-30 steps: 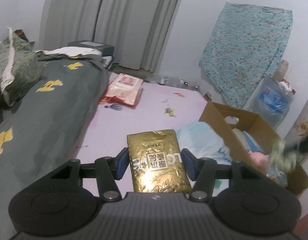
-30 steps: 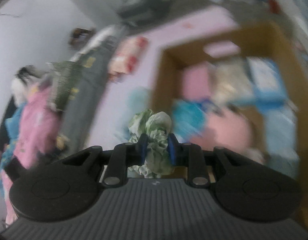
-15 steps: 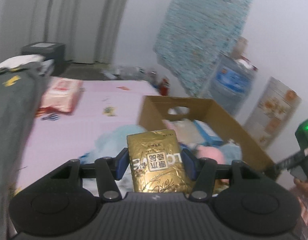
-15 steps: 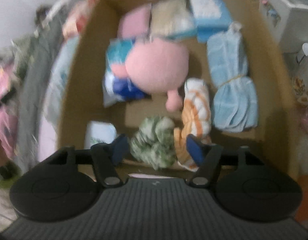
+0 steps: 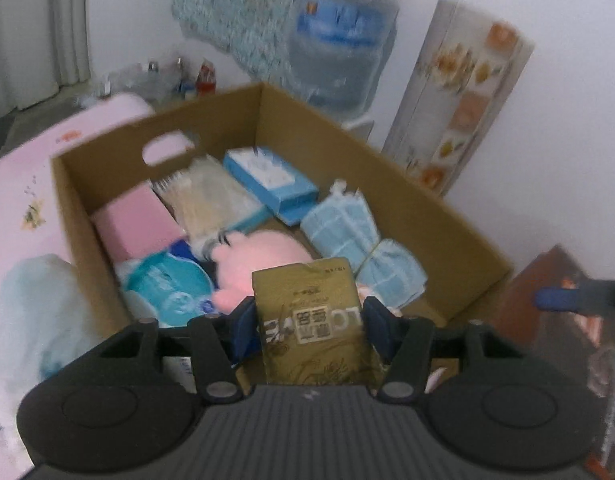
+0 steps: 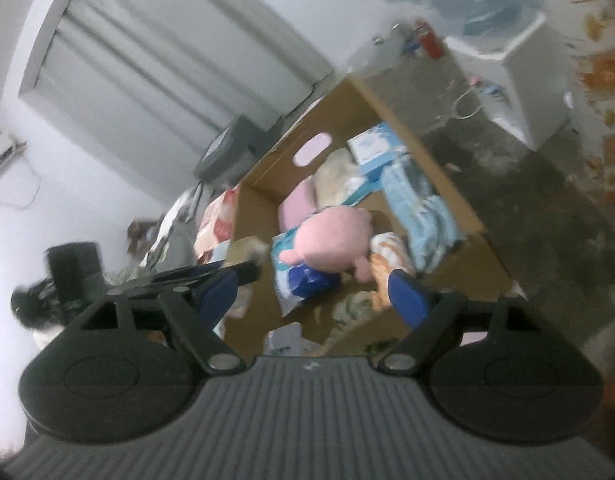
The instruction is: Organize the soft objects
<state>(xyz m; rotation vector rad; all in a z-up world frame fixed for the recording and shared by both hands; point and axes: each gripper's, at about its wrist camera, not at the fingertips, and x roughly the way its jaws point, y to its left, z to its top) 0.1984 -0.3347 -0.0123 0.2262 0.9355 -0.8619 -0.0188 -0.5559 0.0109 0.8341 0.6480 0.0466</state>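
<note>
Left wrist view: mounted behind the left claw (image 5: 309,330), aimed steeply down into the cardboard box (image 5: 427,204) from close above its near edge, wall and water bottle (image 5: 339,36) behind. Right wrist view: behind the right claw (image 6: 311,300), rolled sideways, angled less steeply, farther back, toward curtains (image 6: 155,56). Shared by both: the box interior, pink plush (image 5: 263,256) (image 6: 331,240), blue towels (image 5: 359,240).
</note>
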